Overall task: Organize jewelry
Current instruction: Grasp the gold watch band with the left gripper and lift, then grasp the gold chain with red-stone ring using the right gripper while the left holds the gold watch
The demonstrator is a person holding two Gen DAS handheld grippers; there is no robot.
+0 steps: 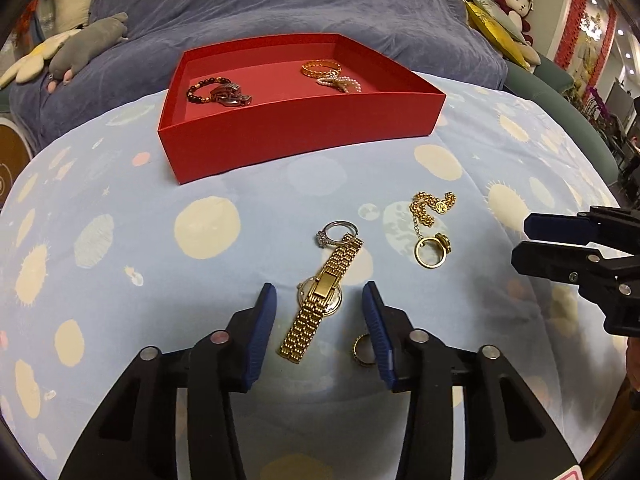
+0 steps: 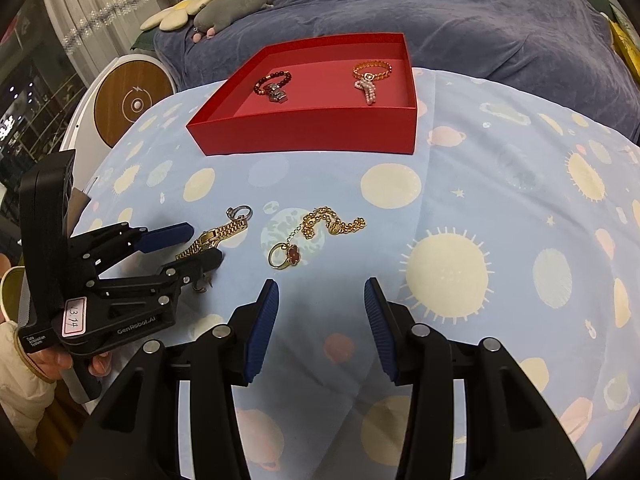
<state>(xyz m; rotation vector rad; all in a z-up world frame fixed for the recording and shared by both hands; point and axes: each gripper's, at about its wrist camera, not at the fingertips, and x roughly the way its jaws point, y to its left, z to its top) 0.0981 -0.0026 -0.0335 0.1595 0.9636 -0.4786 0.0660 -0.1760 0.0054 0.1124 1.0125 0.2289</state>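
A gold watch (image 1: 300, 336) lies on the blue planet-print cushion (image 1: 120, 240), its band between the two fingers of my left gripper (image 1: 319, 292), which is open with neither pad touching it. A silver ring (image 1: 334, 232) sits at the watch's far end and a small gold ring (image 1: 360, 350) lies by the right finger. To the right lies a gold chain (image 2: 332, 222) linked to a red-clover ring (image 2: 286, 256). My right gripper (image 2: 320, 292) hovers open over bare cloth just short of that ring. The red box (image 1: 296, 132) beyond holds a beaded bracelet (image 1: 208, 90), a gold bangle (image 1: 320, 67) and a pearl piece (image 1: 340, 83).
A blue-grey blanket (image 1: 280, 4) covers the sofa behind the box, with plush toys (image 1: 88, 44) at its left and a red-haired doll (image 1: 516, 4) at the right. A round white-and-wood device (image 2: 128, 100) stands off the cushion's left edge. A person's hand (image 2: 52, 360) holds the left gripper.
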